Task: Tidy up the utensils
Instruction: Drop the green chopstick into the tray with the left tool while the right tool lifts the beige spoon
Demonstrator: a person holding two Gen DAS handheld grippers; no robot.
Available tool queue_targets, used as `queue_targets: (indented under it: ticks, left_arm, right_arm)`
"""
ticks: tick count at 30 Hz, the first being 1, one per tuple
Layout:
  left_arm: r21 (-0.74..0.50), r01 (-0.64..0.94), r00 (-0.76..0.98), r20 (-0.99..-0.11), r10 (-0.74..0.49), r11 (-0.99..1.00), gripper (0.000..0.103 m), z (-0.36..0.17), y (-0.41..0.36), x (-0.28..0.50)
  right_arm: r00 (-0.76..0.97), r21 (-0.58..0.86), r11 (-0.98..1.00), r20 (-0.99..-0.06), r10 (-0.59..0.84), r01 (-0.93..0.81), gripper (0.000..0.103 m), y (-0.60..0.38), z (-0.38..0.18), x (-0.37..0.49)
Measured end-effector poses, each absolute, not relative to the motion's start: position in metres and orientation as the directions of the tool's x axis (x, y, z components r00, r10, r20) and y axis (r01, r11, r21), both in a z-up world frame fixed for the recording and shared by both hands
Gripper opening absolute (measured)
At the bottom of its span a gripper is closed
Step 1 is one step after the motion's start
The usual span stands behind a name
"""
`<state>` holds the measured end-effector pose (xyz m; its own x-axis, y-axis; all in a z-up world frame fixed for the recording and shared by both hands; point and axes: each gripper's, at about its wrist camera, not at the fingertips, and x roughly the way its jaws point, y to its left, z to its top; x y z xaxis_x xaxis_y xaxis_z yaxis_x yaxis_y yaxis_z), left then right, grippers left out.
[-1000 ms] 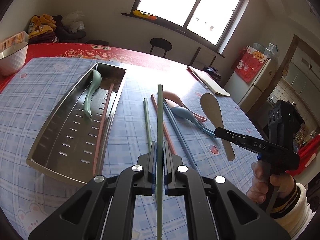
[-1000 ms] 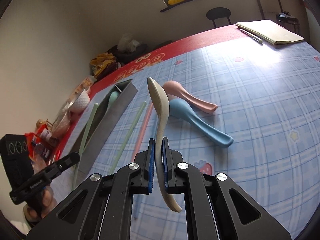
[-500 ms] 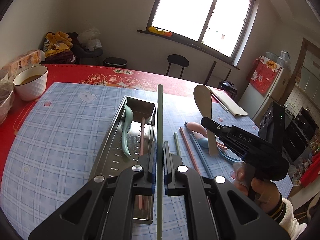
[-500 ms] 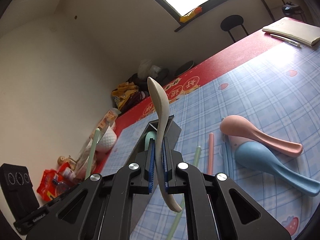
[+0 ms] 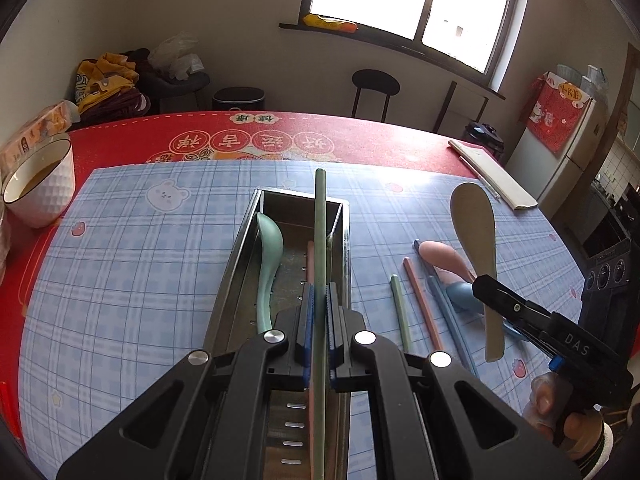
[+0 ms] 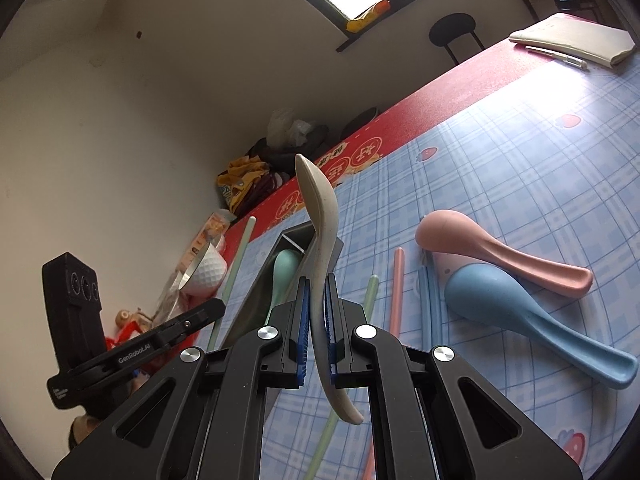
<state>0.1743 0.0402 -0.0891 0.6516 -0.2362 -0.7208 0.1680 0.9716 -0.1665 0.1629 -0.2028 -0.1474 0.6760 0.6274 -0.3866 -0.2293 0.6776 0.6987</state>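
Lower centre of the left wrist view: left gripper [image 5: 318, 316] clamped on a green chopstick [image 5: 320, 240], pointing up the frame over the steel utensil tray [image 5: 240, 248]. Inside the tray: a mint-green spoon [image 5: 267, 264] along the left wall and a pink chopstick [image 5: 310, 258] partly hidden behind the held one. Right of the tray, flat on the blue checked mat [image 5: 140, 280]: 1 green chopstick [image 5: 400, 312], 1 pink chopstick [image 5: 422, 304], 1 blue chopstick [image 5: 448, 316], then a pink spoon [image 5: 444, 258] and a blue spoon [image 5: 462, 300] touching each other. At right, above those: right gripper [image 5: 486, 292] closed on a beige spoon [image 5: 476, 240], bowl uppermost. Far upper left: white bowl [image 5: 40, 184] on the red tablecloth [image 5: 360, 132]. Upper right: notebook [image 5: 492, 172].

Right wrist view, lower centre: same beige spoon [image 6: 320, 272] pinched between the blue pads [image 6: 303, 332], tray [image 6: 256, 292] just beyond.
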Motion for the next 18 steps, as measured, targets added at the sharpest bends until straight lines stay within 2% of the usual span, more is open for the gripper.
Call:
queue_targets:
  ticks: [5,18]
  left_arm:
    - [-0.216,0.144,0.561,-0.786,-0.26,0.966,0.006,-0.107,0.043,0.196]
    - [-0.192,0.15,0.496,-0.834,-0.242,0.97,0.006,-0.127,0.039,0.209]
  right_arm:
    - [0.675,0.7,0.676,-0.385,0.629,-0.23,0.007,-0.205,-0.149,0.162]
    - [0.666,0.706,0.675,-0.401,0.629,-0.213,0.007,-0.204,-0.154,0.163]
